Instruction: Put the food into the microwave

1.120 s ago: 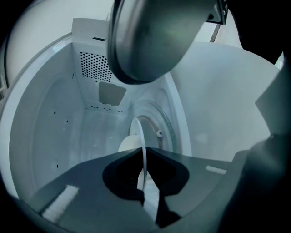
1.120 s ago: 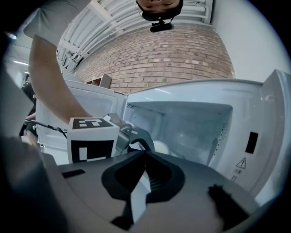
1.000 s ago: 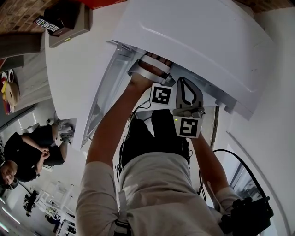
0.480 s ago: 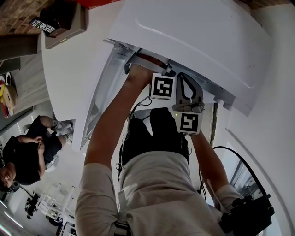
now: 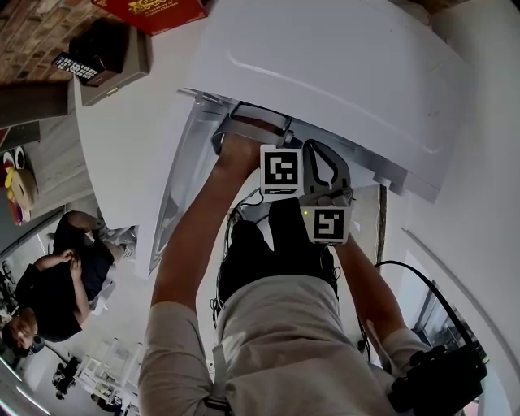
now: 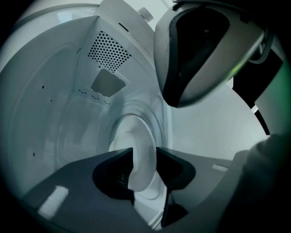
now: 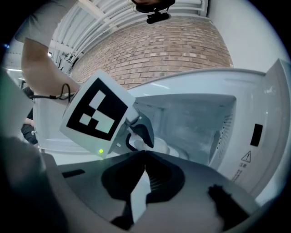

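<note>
The white microwave point(image 5: 341, 73) stands with its door point(image 5: 183, 179) swung open. My left arm reaches into the cavity, with the left gripper's marker cube point(image 5: 282, 171) at the opening. In the left gripper view a white bowl point(image 6: 141, 136) rests on the turntable, its rim in the gap of my left gripper point(image 6: 144, 159). Those jaws have just been opening and stand apart, with no press on the rim visible. The food inside the bowl is hidden. My right gripper point(image 7: 144, 154) hovers shut and empty just outside, looking at the cube point(image 7: 97, 111) and the bowl point(image 7: 170, 149).
The door's inner face point(image 7: 268, 136) is close on the right in the right gripper view. A red box point(image 5: 150, 12) and a dark device point(image 5: 97, 49) lie beyond the microwave. A person point(image 5: 49, 284) sits low at the left. A black cable point(image 5: 414, 272) loops at the lower right.
The bowl, seen at the cavity's mouth a second ago, has gone further in with my left hand and is now almost hidden under the microwave's top. The right gripper has stayed put.
</note>
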`<state>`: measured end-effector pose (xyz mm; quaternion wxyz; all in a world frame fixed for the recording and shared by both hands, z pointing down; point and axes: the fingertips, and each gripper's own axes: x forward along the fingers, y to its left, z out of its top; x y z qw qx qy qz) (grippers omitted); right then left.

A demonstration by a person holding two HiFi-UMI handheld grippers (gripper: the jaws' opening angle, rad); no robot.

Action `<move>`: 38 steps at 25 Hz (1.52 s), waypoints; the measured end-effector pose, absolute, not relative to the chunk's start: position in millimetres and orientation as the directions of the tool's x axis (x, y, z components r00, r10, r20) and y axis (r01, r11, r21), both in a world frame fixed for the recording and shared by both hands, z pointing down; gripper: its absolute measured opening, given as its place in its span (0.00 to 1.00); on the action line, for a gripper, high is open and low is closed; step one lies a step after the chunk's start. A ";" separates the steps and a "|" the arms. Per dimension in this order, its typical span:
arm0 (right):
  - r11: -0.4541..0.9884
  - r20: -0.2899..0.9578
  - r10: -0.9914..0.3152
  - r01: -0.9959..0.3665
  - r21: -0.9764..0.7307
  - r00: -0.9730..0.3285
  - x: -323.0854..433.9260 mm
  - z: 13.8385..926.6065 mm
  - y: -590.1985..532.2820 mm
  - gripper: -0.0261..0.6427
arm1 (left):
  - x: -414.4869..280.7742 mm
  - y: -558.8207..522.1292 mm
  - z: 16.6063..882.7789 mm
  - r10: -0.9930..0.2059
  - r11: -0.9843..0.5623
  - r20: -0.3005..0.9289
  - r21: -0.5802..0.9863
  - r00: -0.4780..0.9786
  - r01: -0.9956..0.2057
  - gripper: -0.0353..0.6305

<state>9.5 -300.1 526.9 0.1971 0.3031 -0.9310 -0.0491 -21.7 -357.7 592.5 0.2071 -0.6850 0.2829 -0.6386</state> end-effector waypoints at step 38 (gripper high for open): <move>0.785 0.290 -0.619 -0.566 0.251 -0.730 -1.6 466.2 -242.9 0.05 | -22.7 -217.6 545.0 -0.653 -0.722 0.757 -0.612 0.026 -0.323 0.07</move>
